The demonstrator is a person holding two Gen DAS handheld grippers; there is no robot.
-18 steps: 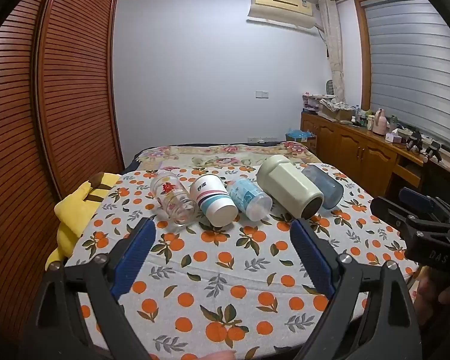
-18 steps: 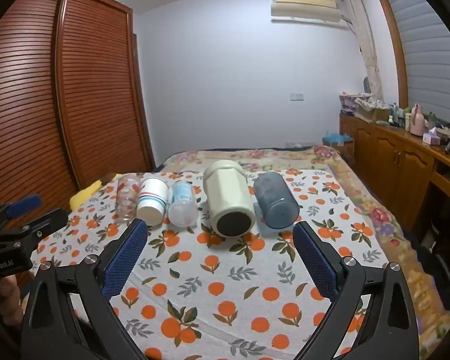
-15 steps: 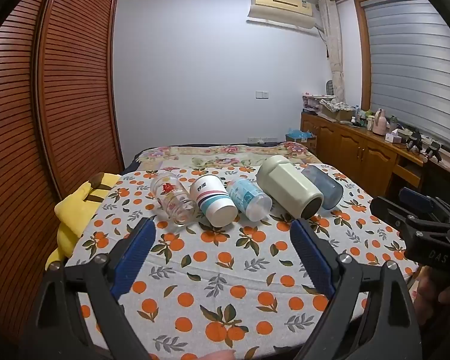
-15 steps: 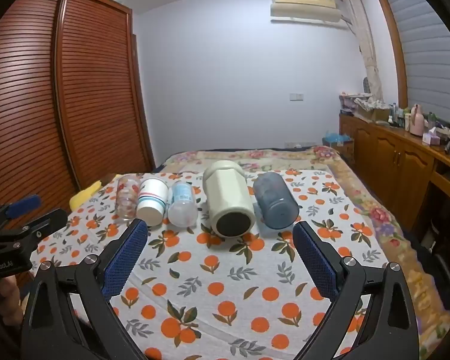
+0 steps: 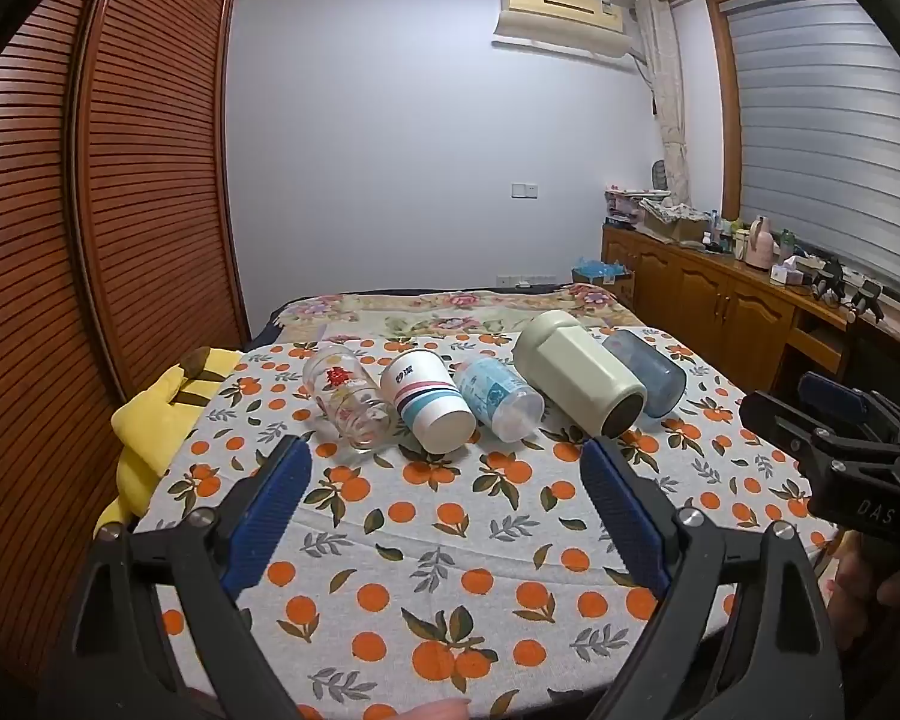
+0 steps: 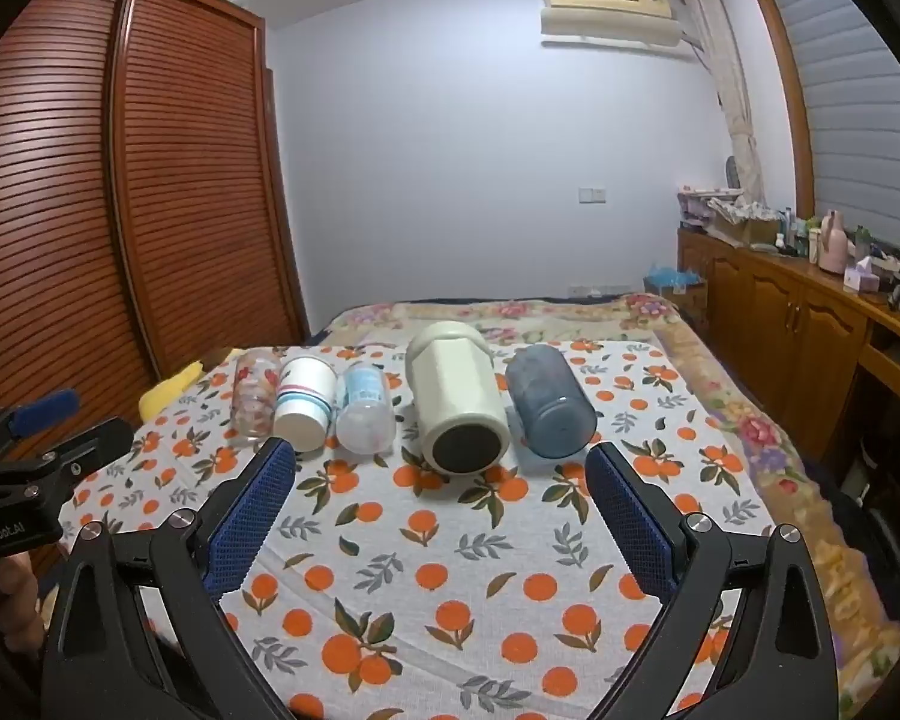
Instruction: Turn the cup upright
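Several cups lie on their sides in a row on the orange-print tablecloth: a clear glass with red print, a striped white paper cup, a clear plastic cup with a blue label, a large cream mug and a blue-grey tumbler. In the right wrist view the same row runs from the glass, paper cup, plastic cup and cream mug to the tumbler. My left gripper is open and empty, short of the row. My right gripper is open and empty, in front of the cream mug.
A yellow plush lies at the table's left edge. A wooden slatted wardrobe stands left. A floral bed lies behind the table. A cluttered wooden sideboard runs along the right.
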